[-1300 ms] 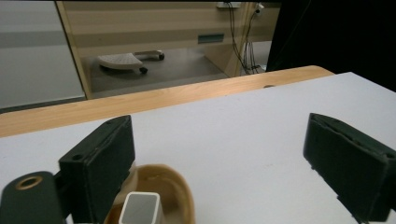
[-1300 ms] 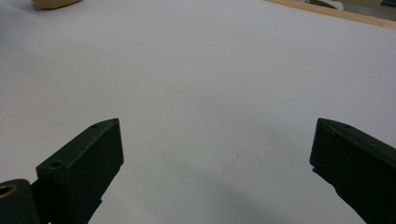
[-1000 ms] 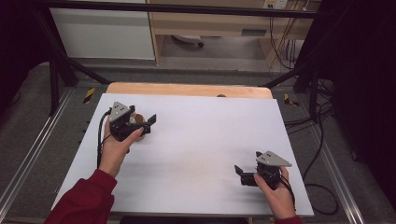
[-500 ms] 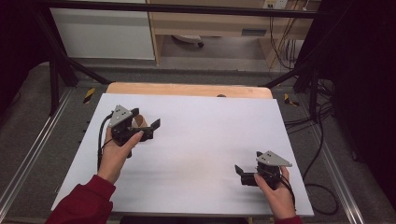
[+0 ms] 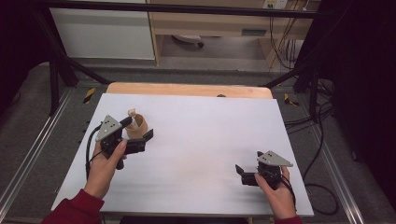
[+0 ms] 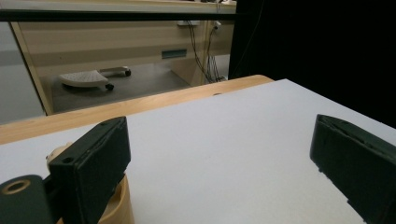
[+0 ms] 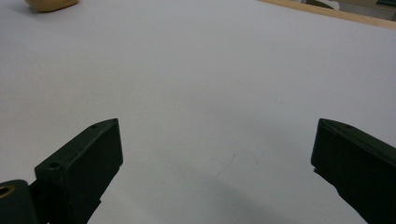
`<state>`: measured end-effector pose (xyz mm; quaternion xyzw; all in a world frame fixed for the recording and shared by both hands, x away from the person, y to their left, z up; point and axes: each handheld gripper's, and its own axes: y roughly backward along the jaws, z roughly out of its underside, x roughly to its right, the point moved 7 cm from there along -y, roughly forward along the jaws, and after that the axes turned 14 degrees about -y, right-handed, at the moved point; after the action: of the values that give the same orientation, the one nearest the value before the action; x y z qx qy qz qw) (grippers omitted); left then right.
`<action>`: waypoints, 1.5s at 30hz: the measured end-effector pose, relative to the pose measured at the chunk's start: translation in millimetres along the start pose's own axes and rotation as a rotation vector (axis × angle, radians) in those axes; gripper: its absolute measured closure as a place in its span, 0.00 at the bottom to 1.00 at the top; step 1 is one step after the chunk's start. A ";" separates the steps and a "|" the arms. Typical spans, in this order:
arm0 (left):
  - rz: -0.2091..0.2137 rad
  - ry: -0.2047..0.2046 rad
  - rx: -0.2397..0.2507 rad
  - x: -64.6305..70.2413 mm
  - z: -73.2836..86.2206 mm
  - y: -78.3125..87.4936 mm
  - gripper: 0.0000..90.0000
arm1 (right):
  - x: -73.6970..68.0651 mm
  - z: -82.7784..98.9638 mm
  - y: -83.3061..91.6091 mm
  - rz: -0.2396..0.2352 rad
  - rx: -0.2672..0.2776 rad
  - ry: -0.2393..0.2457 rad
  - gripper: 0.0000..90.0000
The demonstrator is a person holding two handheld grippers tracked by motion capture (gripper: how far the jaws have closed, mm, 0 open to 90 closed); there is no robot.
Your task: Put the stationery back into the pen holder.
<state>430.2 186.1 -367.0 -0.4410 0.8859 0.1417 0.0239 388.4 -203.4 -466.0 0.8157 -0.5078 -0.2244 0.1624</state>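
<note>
Left gripper sits at the near-left of the worktop, fingers spread wide, nothing clamped. The cup, a small tan one with something pale poking out the top, stands on the sheet just beyond the gripper. From the high view it sits around the gap between the two fingers, close to the far one. In the left gripper view the cup peeks out low behind the left-hand finger, so it looks beside that finger rather than centred in the gap. Can't tell if they touch.

Right gripper is at the near-right, well apart from the cup, low over bare sheet. Its fingers are also wide open, empty. The right gripper view catches the tan cup at the top-left edge, far off.

The worktop is a white sheet over a wooden board; a strip of wood shows along the far edge. Grey triangular plate on top of each gripper, cable trailing from each. Red sleeve on the left forearm.

Labels: no readable writing on the cup, grippers or sheet. A bluish tag on the far cabinet is too small to read.
</note>
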 end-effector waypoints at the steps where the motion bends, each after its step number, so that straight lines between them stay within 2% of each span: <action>1: -0.005 -0.005 0.000 0.2 1.9 2.9 0.06 | 0.1 0.0 0.0 0.000 0.000 -0.001 0.03; 5: -0.003 -0.001 -0.001 3.3 11.3 12.4 0.06 | 0.1 0.3 -0.3 0.001 -0.002 0.001 0.03; 9: -0.020 -0.012 -0.003 2.2 20.3 21.4 0.06 | -0.3 0.6 -0.6 0.001 -0.005 0.000 0.03; 28: -0.061 0.019 -0.052 -14.1 65.9 48.3 0.07 | -0.5 1.4 -1.3 0.000 -0.011 0.009 0.03; 36: -0.043 0.024 -0.091 -10.7 82.3 47.9 0.07 | -0.5 2.2 -1.9 0.000 -0.015 0.013 0.03; 45: 0.022 0.017 -0.158 6.2 99.1 35.5 0.07 | 1.1 3.9 -2.6 0.005 -0.025 0.009 0.03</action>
<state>390.2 228.6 -454.8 -0.4329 0.8770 0.2078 -0.0202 388.8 -203.4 -470.8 0.8134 -0.5062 -0.2266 0.1755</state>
